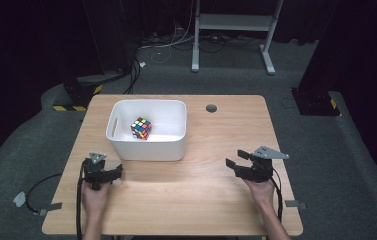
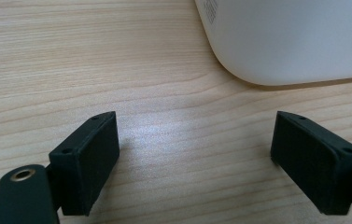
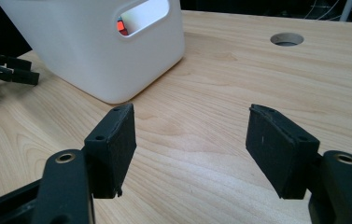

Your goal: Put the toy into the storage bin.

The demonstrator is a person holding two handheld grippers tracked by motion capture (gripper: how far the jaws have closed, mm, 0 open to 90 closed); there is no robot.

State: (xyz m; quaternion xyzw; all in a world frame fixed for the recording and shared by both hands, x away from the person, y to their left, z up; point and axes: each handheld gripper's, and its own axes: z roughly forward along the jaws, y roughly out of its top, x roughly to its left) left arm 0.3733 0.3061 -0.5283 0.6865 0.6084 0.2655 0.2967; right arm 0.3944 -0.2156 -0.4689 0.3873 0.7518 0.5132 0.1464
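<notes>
A white plastic bin [image 1: 148, 149] stands on the wooden table [image 1: 201, 190], left of centre. Inside it lies a multicoloured puzzle cube [image 1: 141, 128]; in the right gripper view a red patch of the cube [image 3: 122, 26] shows through the handle slot of the bin [image 3: 94, 56]. My left gripper [image 1: 118, 171] rests on the table just in front of the bin's left corner, and its jaws stand open over bare wood [image 2: 197, 126] with the bin's rounded corner [image 2: 295, 42] close ahead. My right gripper [image 1: 237, 158] sits to the bin's right, open with nothing between its pads [image 3: 190, 114].
A round cable hole [image 1: 211, 108] lies in the table behind the bin's right side, seen also as a hole [image 3: 286, 39] ahead of the right gripper. The left gripper [image 3: 5, 72] appears at the far left of the right gripper view. Cables and a metal stand [image 1: 233, 22] lie beyond the table.
</notes>
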